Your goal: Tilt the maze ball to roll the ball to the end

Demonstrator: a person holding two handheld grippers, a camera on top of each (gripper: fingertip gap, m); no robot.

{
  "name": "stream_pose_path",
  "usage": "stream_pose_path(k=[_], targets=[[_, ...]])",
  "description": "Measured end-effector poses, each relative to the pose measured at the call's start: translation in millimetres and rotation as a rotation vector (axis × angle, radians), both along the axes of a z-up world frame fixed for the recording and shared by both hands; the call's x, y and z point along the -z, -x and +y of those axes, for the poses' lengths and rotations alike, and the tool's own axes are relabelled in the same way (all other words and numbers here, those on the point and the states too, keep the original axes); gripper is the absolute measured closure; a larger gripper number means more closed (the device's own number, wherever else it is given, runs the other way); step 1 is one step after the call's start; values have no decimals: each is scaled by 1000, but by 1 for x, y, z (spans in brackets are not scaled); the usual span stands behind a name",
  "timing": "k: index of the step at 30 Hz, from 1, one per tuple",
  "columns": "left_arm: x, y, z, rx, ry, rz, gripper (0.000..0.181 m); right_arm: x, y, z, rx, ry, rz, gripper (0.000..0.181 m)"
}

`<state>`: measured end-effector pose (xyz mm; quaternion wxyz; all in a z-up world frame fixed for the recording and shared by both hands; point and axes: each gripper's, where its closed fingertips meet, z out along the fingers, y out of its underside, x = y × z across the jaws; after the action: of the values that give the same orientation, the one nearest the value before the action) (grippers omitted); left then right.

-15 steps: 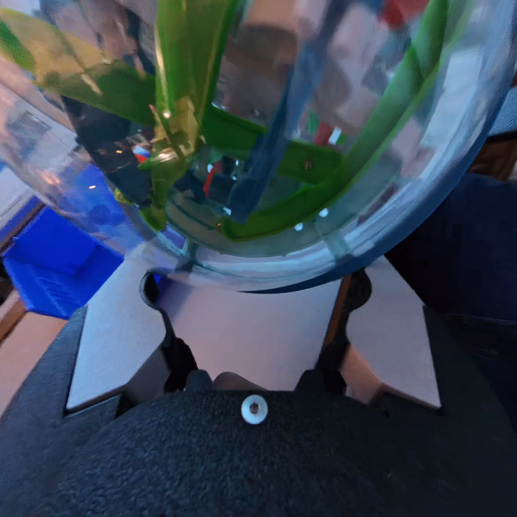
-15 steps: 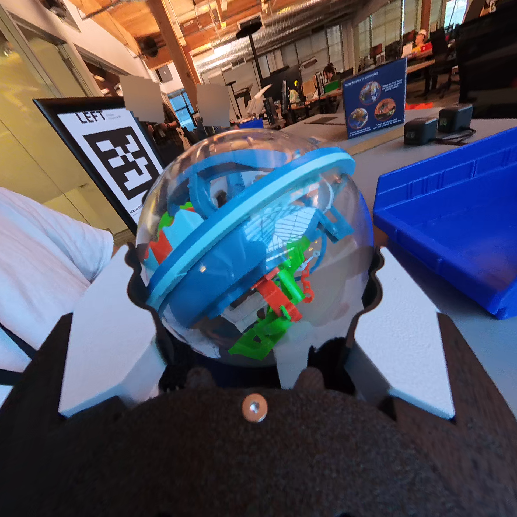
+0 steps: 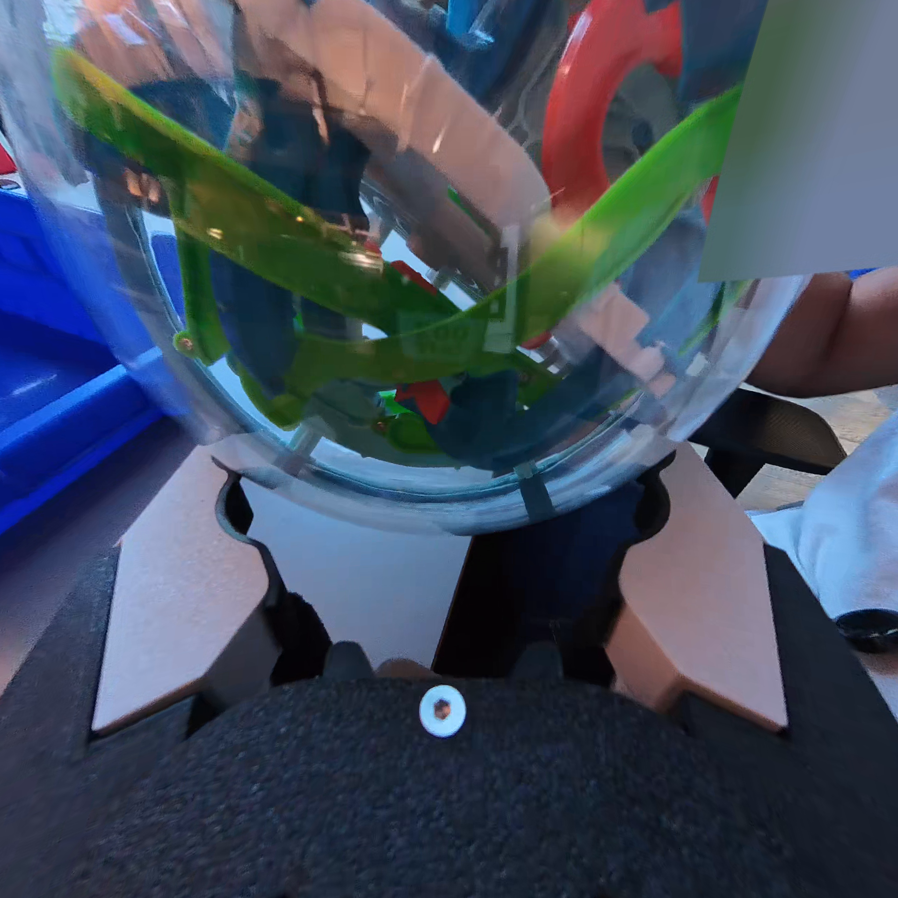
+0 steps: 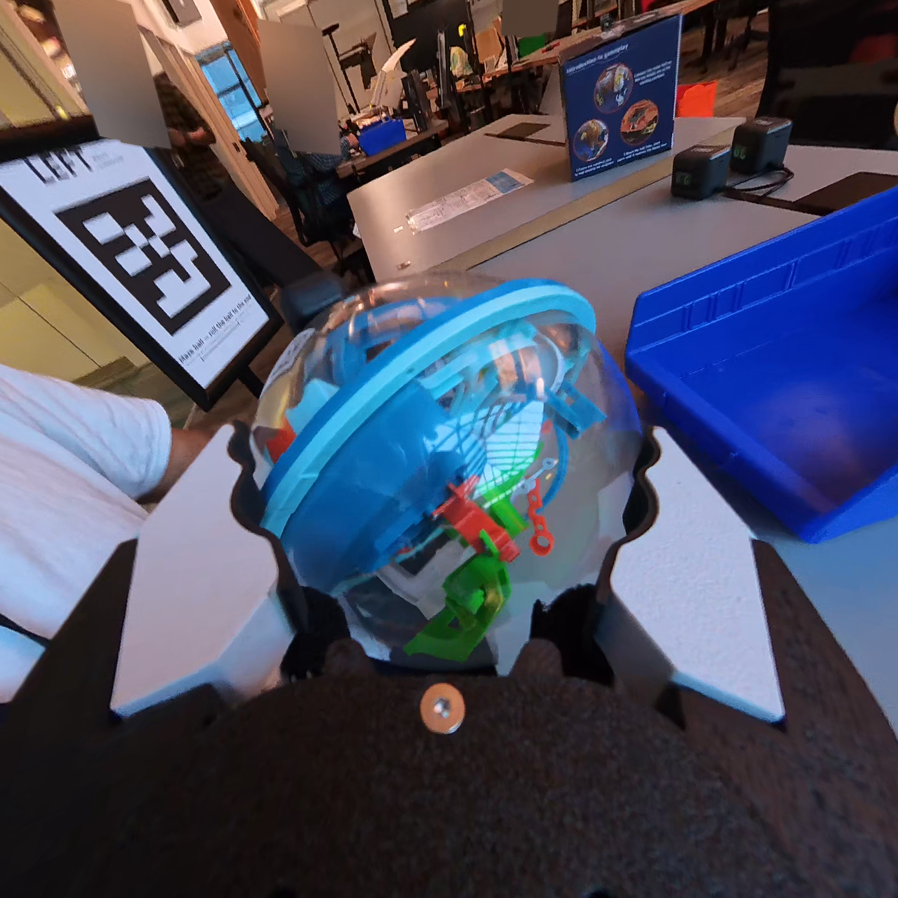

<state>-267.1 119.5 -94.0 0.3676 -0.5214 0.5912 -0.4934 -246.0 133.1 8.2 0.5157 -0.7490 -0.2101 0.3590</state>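
Right gripper jaws were clamped on the maze ball, one finger on each side of the clear shell. Ball sat centred in the right wrist view, its blue ring tilted, high at 1 o'clock and low at 7 o'clock. Red and green track pieces showed near the ball's 5 o'clock edge. Inner small ball not discernible.

Left gripper jaws were spread wide with the ball's curved shell resting between the tips; whether they actually gripped it, cannot tell. Green tracks filled that view, blurred.

Blue bin lay on the worktop at 3 o'clock of the ball. Marker board stood at 10 o'clock. White sleeve at 9 o'clock.
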Motion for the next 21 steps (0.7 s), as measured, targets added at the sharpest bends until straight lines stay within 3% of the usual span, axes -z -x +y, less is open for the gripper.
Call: stream_pose_path(k=[3,8,11,21], targets=[[2,0,-9,38,18,11,24,-15,0,3,-9,41,79,48],[-7,-4,-16,49,74,-36,25,-25,8,2,-42,45,4,43],[-13,-5,-18,81,178,-61,25,-21,16,3,-90,24,-89,29],[-4,-4,-25,157,280,-34,24,-2,18,-8,-327,-27,-301,27]])
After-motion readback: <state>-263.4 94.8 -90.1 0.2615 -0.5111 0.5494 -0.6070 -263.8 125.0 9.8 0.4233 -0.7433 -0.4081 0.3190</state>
